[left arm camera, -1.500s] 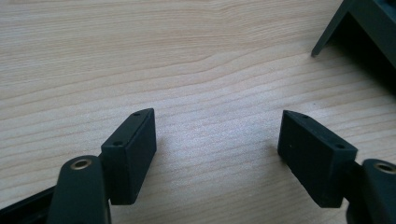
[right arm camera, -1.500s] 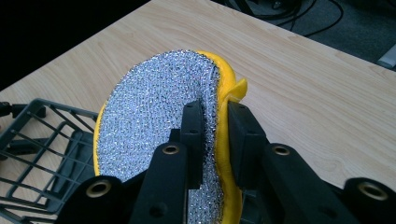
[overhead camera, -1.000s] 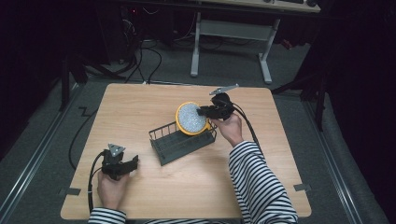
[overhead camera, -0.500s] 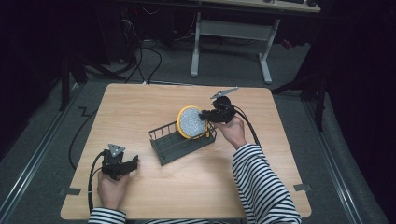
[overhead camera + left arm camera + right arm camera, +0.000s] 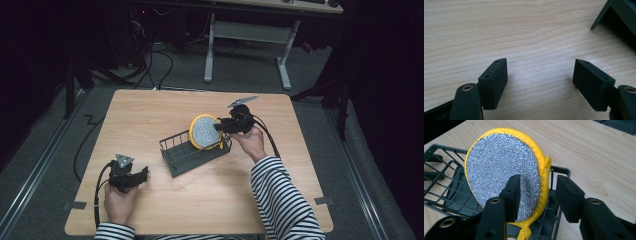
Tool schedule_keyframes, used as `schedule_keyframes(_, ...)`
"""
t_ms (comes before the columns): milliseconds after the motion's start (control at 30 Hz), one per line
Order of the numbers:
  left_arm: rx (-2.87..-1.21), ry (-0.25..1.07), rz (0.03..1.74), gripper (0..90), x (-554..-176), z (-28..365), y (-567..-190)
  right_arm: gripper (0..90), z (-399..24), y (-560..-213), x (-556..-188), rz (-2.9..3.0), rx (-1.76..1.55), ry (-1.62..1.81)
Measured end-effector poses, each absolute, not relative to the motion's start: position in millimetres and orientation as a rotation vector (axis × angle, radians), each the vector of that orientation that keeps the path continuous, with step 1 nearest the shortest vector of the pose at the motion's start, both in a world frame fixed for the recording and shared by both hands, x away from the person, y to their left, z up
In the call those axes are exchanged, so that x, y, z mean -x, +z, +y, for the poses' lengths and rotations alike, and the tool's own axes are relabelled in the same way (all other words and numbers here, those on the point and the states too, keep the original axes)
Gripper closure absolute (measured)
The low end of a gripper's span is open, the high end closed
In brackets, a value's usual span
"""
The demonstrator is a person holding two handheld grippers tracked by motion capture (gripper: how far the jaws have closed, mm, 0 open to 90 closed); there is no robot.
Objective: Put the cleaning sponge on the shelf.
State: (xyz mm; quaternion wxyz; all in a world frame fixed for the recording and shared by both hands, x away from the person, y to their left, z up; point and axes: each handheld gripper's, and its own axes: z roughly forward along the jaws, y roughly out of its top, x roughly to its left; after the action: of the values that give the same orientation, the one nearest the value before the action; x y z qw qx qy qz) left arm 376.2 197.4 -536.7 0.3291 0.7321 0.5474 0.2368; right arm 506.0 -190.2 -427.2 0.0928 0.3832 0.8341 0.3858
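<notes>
- As the table (image 5: 165, 210) is looked over from the person's side, the left gripper (image 5: 145, 174) is met first, held low over the wood, well apart from the wire basket (image 5: 186, 156) and on the nearer left of it.
- Its jaws are spread wide, and bare wood is seen between them in the left gripper view; a corner of the wire basket is shown at the upper right there.
- The wire basket is placed near the middle of the table.
- The round scouring pad (image 5: 504, 177), silver mesh with a yellow rim, is stood on its edge at the right end of the wire basket, partly tilted.
- The right gripper (image 5: 537, 192) is held just beside the right end of the wire basket.
- Its jaws have just been opening; the pad's yellow rim is seen between them, but it is not pinched.
</notes>
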Motion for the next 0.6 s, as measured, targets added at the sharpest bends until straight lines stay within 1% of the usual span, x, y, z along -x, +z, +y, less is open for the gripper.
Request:
schedule_keyframes(133, -1.915, 0.62, 1.433, 28.6, -376.1, 197.4, -536.7, 51.2, -194.1, -422.7, -501.8, 2.446, -1.14, 1.159)
schedule_keyframes(367, -1.916, 0.62, 1.432, 28.6, -376.2, 197.4, -536.7, 51.3, -209.2, -413.3, -490.6, 2.382, -1.161, 1.194)
schedule_keyframes(600, -1.914, 0.621, 1.432, 28.6, -376.2, 197.4, -536.8, 53.7, -230.9, -402.4, -476.6, 2.327, -1.197, 1.183)
